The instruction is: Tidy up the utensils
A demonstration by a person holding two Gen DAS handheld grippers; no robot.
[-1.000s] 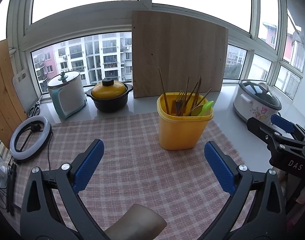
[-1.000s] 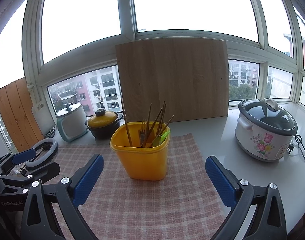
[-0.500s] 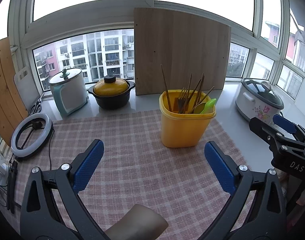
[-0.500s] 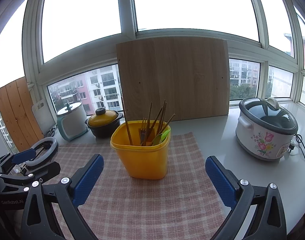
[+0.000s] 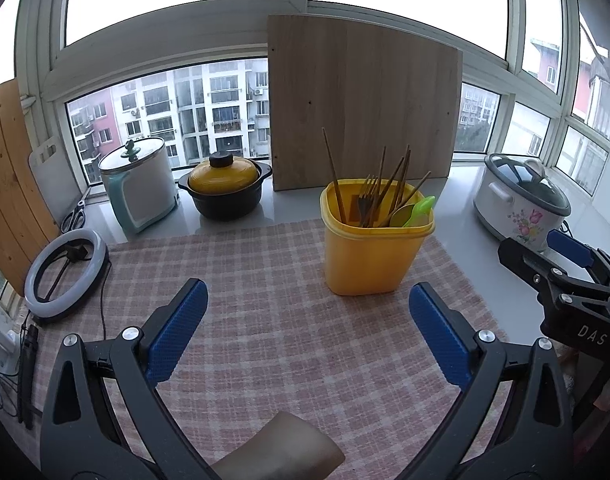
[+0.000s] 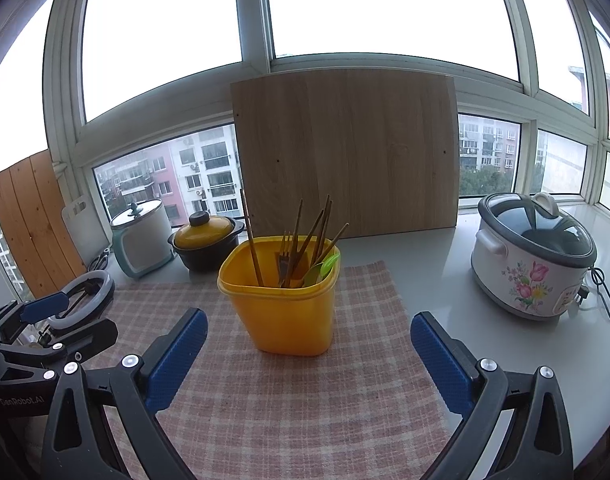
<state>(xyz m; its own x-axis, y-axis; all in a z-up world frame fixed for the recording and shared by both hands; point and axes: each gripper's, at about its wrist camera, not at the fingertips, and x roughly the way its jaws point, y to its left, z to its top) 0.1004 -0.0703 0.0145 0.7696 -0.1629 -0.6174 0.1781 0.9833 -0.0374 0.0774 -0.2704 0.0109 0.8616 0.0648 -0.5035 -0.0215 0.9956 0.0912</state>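
Observation:
A yellow plastic tub (image 5: 371, 252) stands on the pink checked cloth (image 5: 265, 320); it also shows in the right wrist view (image 6: 283, 312). In it stand several wooden chopsticks (image 5: 333, 172), a dark fork (image 5: 365, 202) and green spoons (image 5: 415, 210). My left gripper (image 5: 308, 332) is open and empty, above the cloth, short of the tub. My right gripper (image 6: 308, 354) is open and empty, just in front of the tub. Each gripper shows at the edge of the other's view.
A wooden board (image 5: 361, 108) leans on the window behind the tub. A yellow-lidded black pot (image 5: 225, 188) and a white-and-teal appliance (image 5: 139, 188) stand at the back left. A ring light (image 5: 63, 268) lies left. A floral cooker (image 6: 533, 264) stands right.
The left wrist view has tilted down slightly; the tub and counter sit a little lower in frame. The right gripper has barely moved. Both stay open.

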